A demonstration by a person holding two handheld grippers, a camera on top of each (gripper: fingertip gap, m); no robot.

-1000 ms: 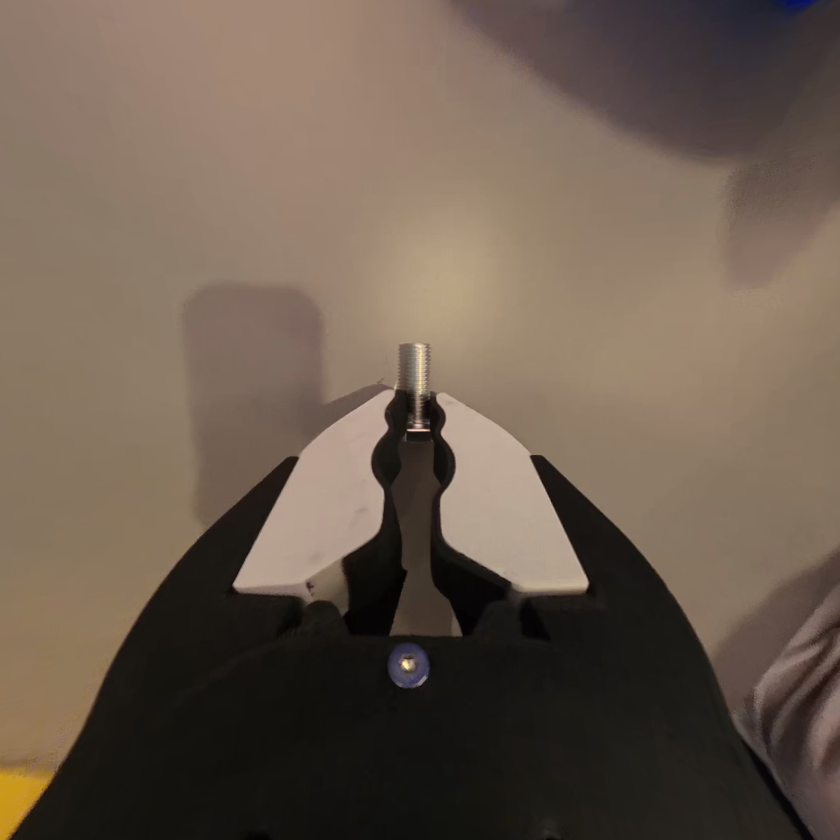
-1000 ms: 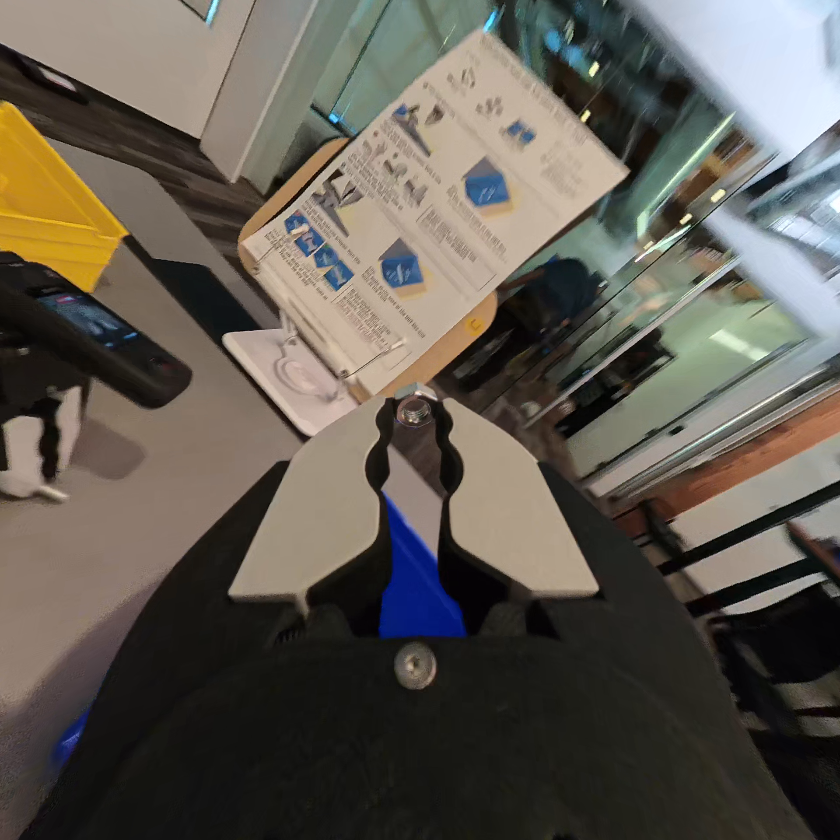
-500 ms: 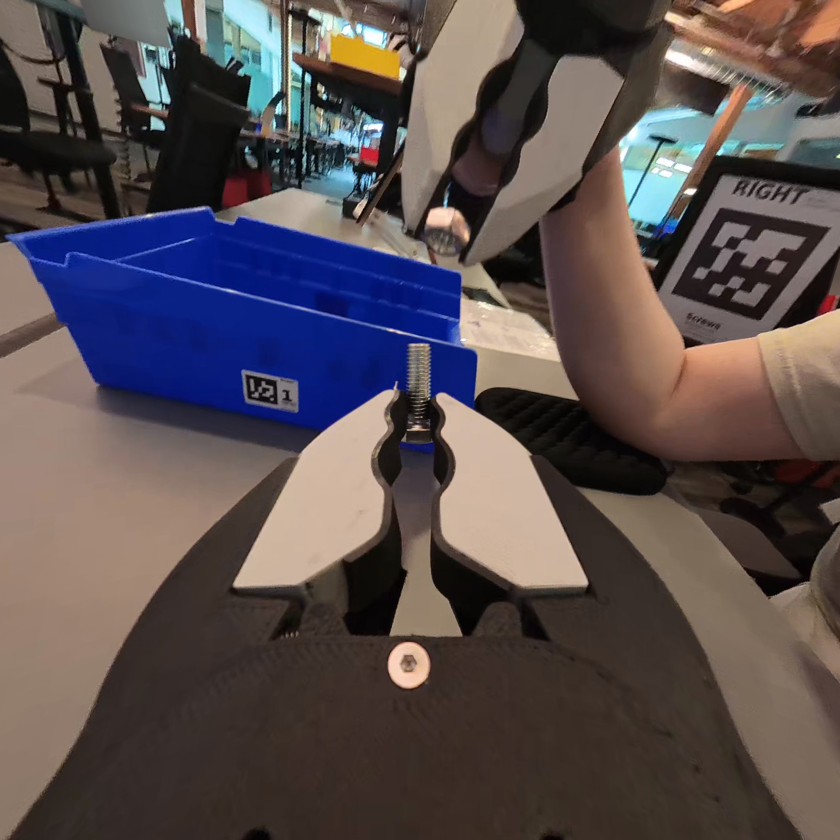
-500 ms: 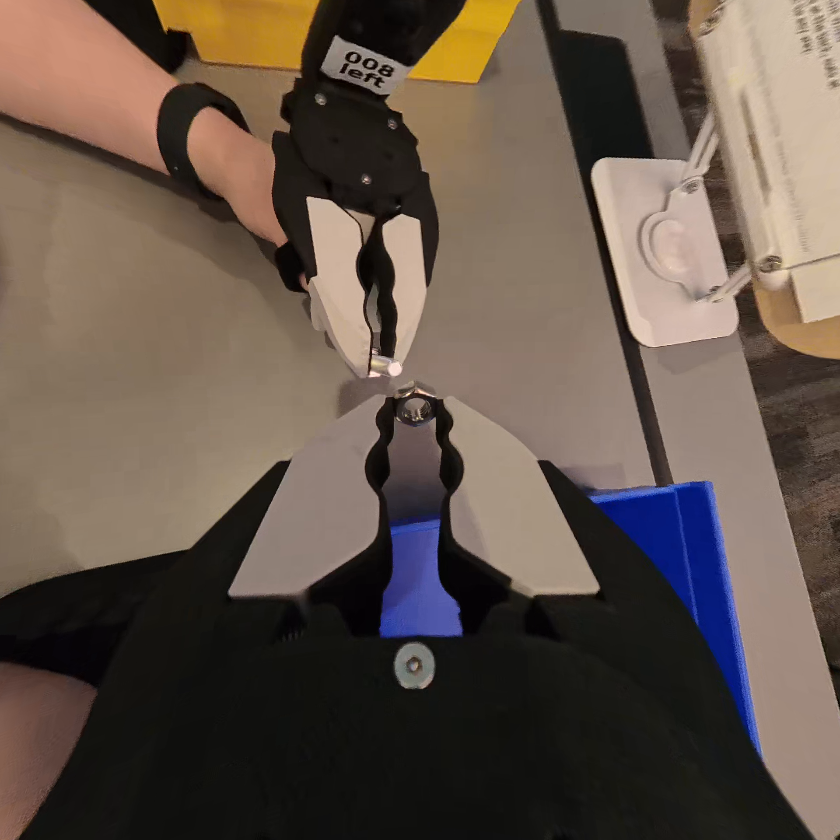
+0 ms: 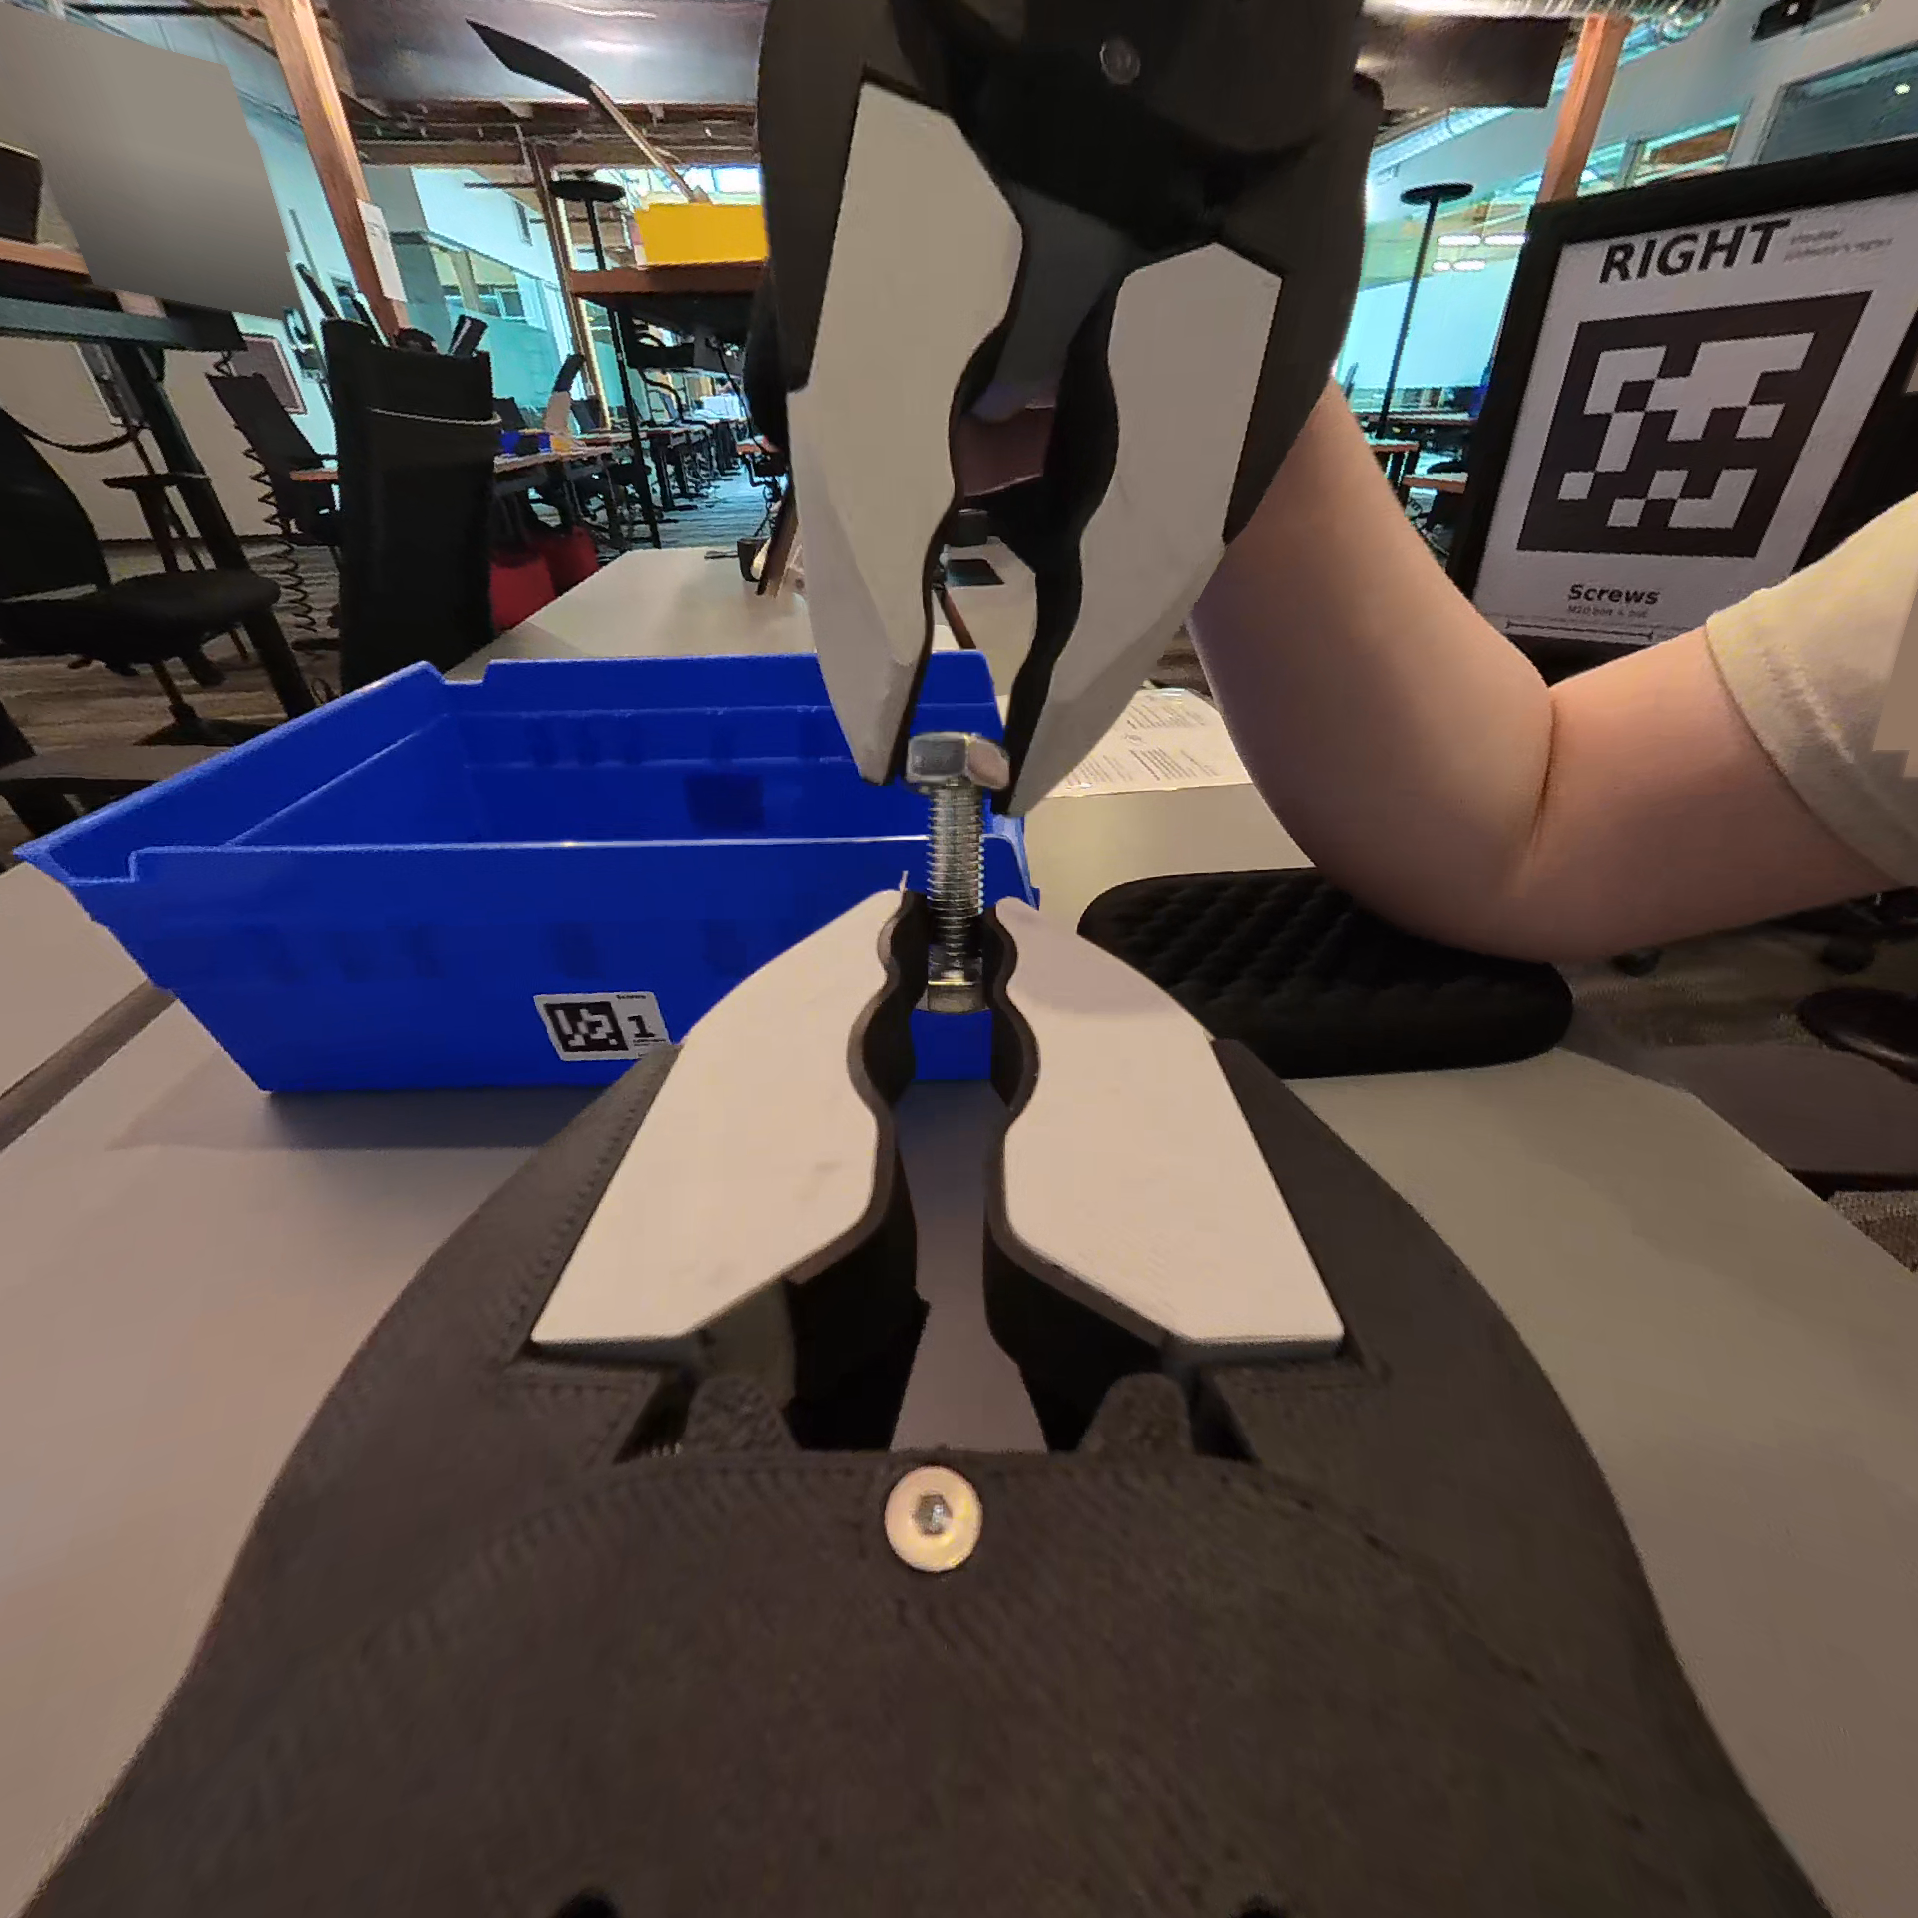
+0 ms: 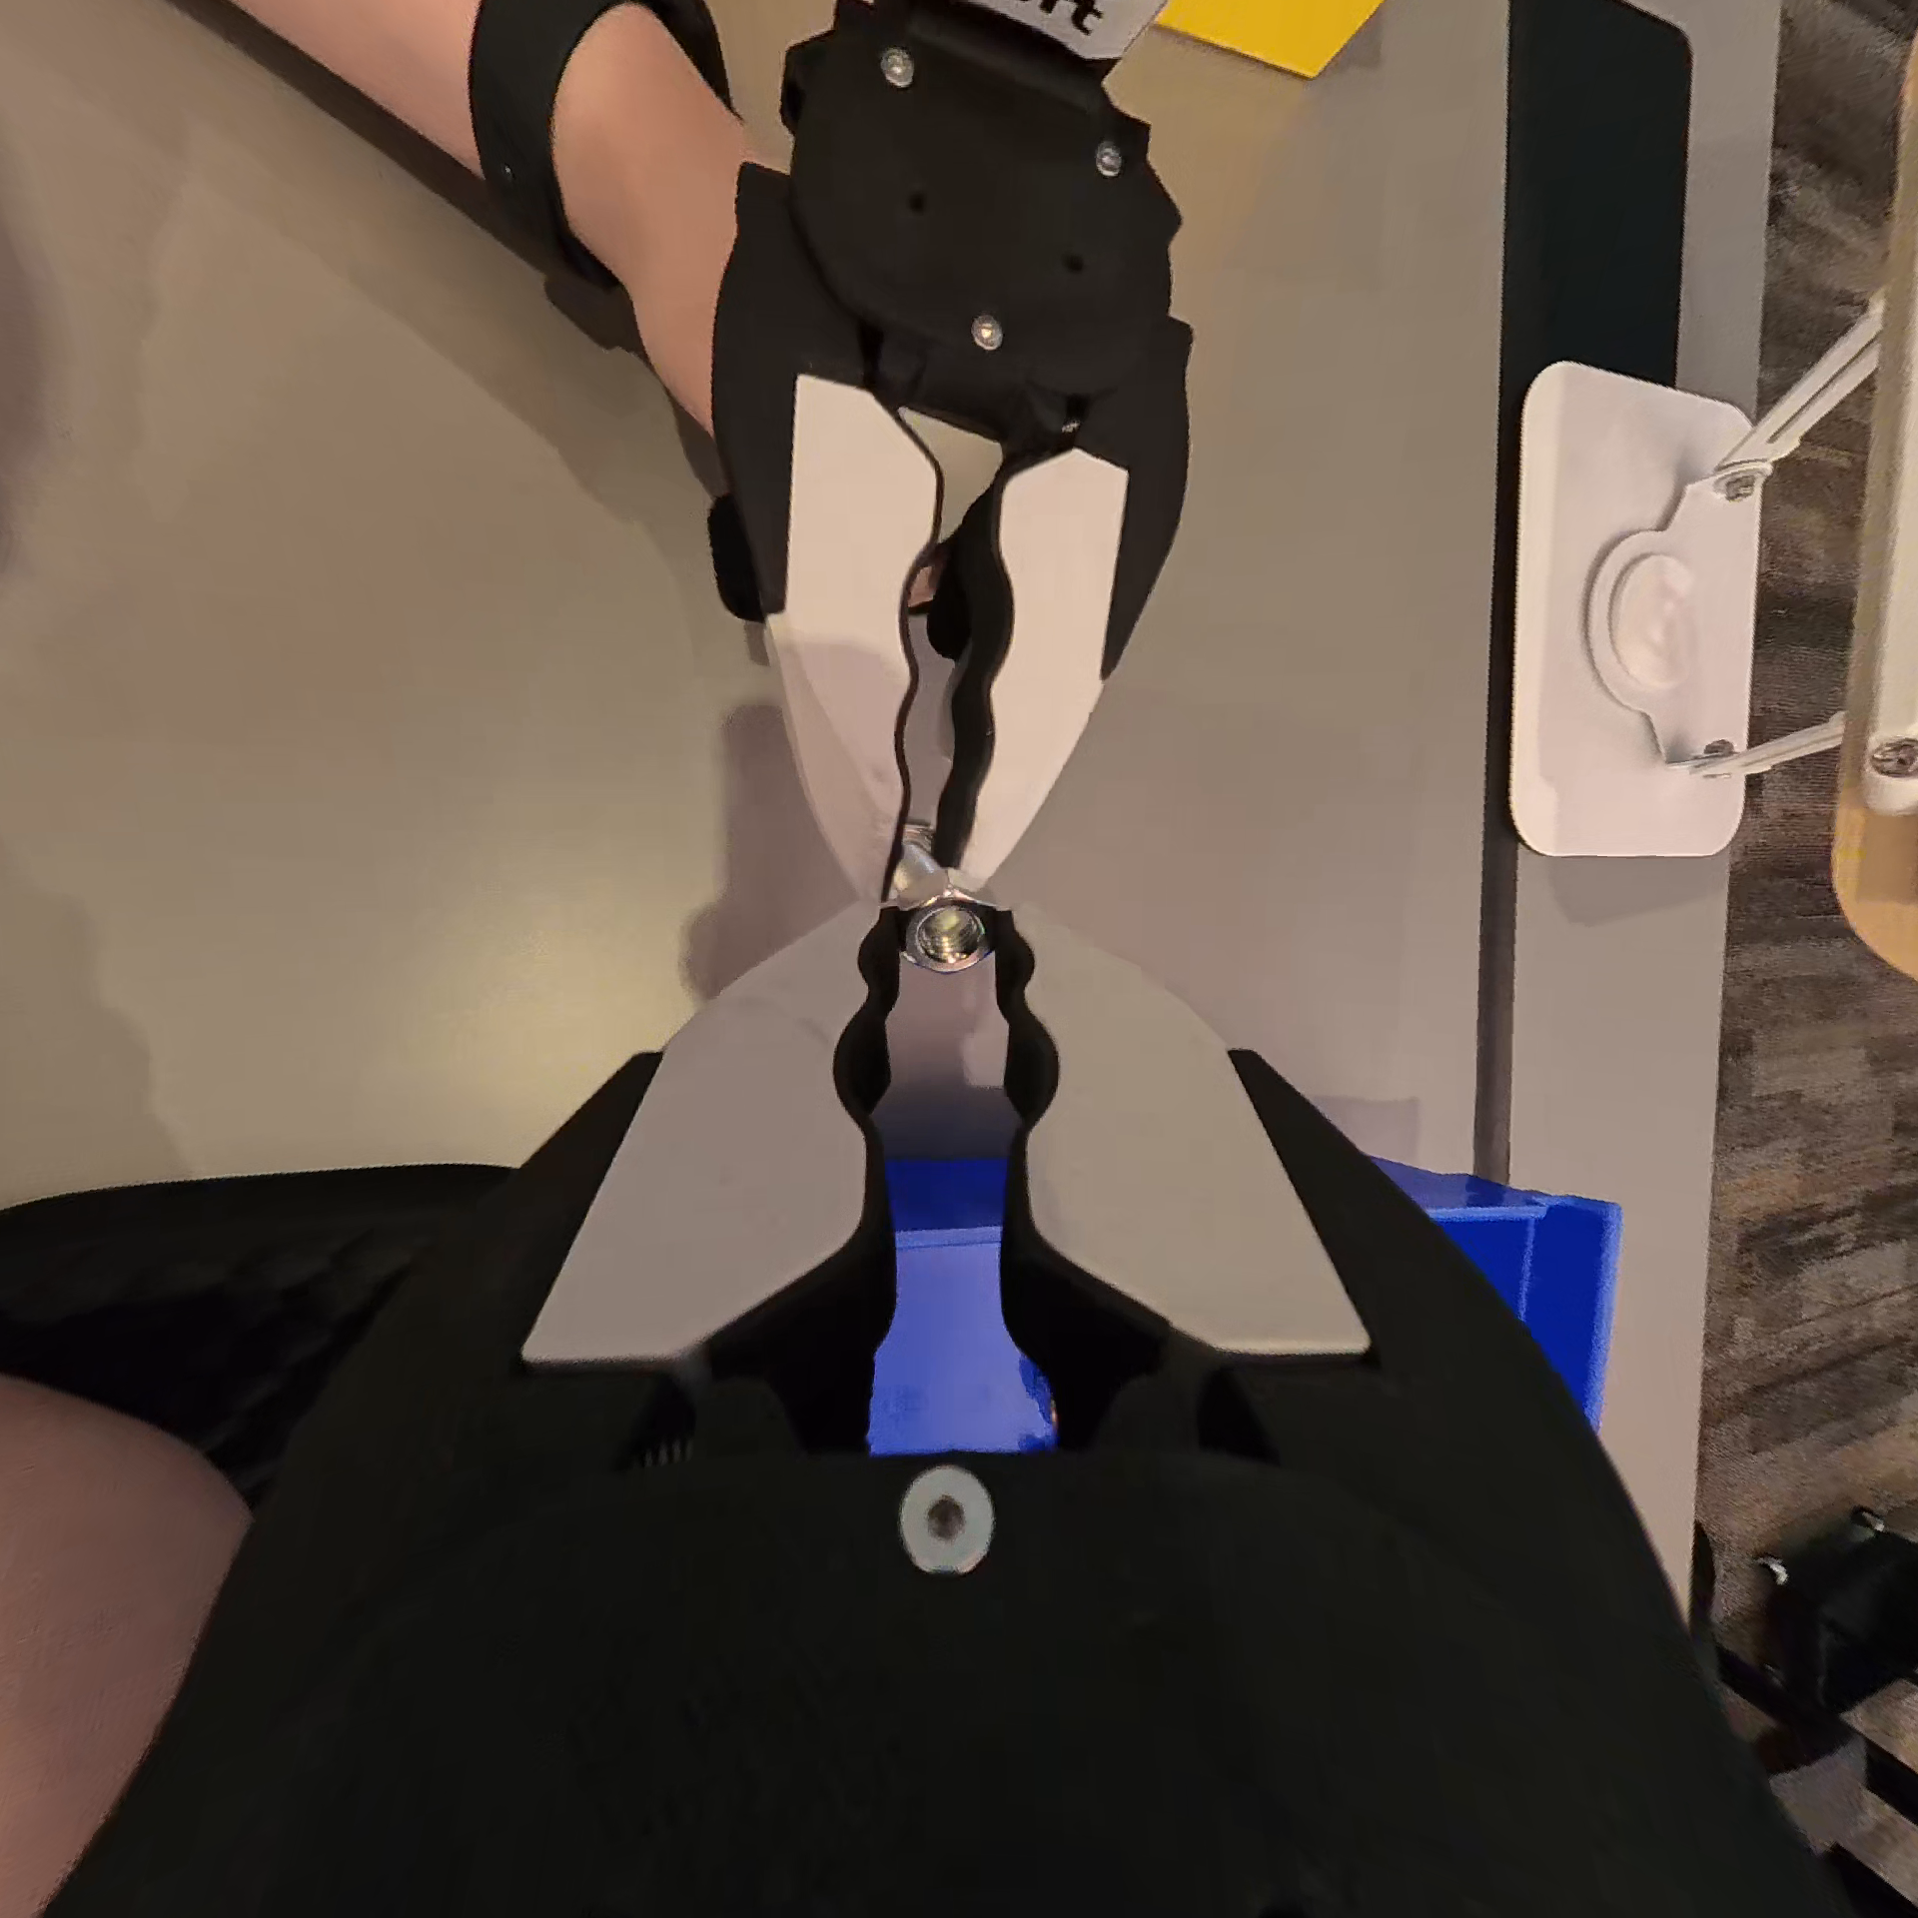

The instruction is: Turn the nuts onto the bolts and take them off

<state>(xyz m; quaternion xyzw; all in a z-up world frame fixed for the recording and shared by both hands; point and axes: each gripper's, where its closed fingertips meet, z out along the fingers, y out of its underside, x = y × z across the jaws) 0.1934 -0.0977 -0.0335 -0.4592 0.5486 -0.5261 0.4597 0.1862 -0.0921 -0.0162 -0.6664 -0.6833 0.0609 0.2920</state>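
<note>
Big open-plan office back there, kinda dim up close with teal daylight coming through the far windows (image 5: 664,311). Wooden posts (image 5: 322,156) hold up a dark ceiling. Rows of desks run off into the distance, with black chairs (image 5: 156,581) along the left and a tall black cabinet (image 5: 415,498) beside them. There's a yellow bin (image 5: 701,234) up on a shelf. The gray desk (image 5: 208,1297) up front is matte, and past its right edge the floor (image 6: 1827,1038) is mottled dark carpet.

- A framed sign (image 5: 1702,415) at the right bears printed words around a black-and-white square code.
- A white sticker (image 5: 602,1025) with a code marks the blue bin (image 5: 311,934).
- A white label (image 6: 1059,12), cut off by the frame edge, sits on the left gripper (image 6: 934,846).
</note>
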